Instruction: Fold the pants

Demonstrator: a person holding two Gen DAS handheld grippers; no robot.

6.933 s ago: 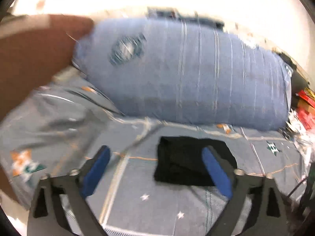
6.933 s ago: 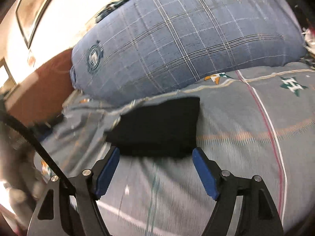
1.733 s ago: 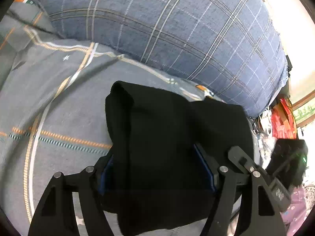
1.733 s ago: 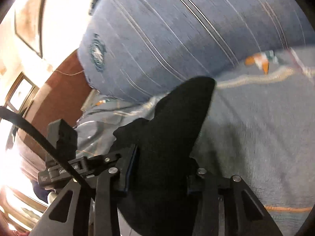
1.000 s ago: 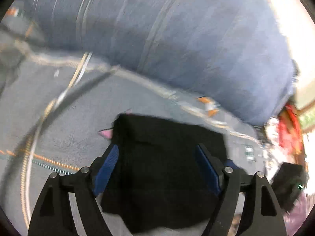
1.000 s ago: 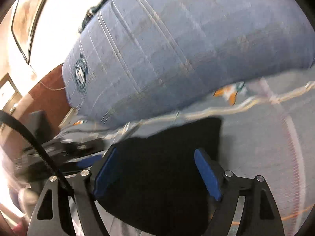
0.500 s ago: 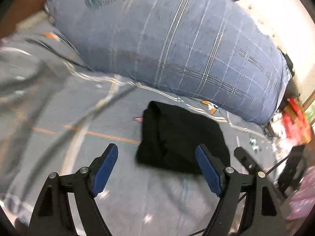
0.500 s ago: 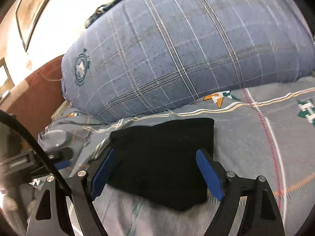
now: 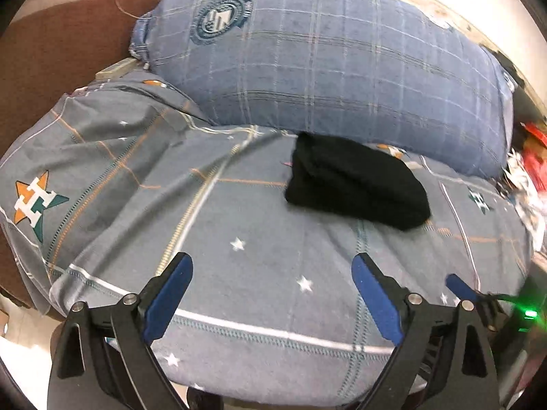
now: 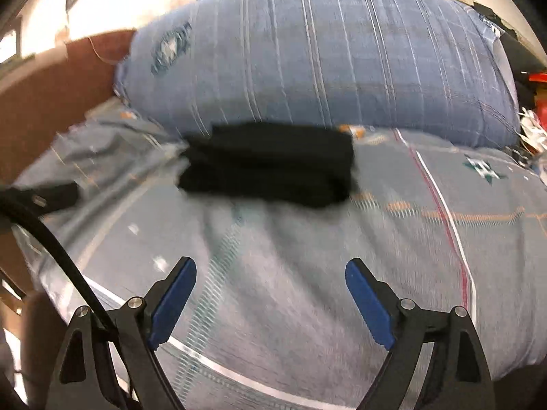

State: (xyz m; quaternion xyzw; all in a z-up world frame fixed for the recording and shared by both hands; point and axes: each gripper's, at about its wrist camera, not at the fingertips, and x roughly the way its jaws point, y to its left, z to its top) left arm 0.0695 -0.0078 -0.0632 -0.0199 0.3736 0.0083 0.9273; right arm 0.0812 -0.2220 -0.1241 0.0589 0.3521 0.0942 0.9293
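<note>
— What's hard to read?
— The right view is smeared.
— The tongs?
— Left gripper (image 9: pixel 270 294) and right gripper (image 10: pixel 270 297) are opening, empty.
— The pants (image 9: pixel 355 189)?
— Folded on the grey bedsheet (image 9: pixel 239 232), against the blue pillow (image 9: pixel 324 68).

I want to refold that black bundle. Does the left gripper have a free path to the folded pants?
Probably yes. The left gripper, jaws opening and nothing between them, points at the folded pants across bare bedsheet. Nothing lies between; the pillow sits behind them.
</note>
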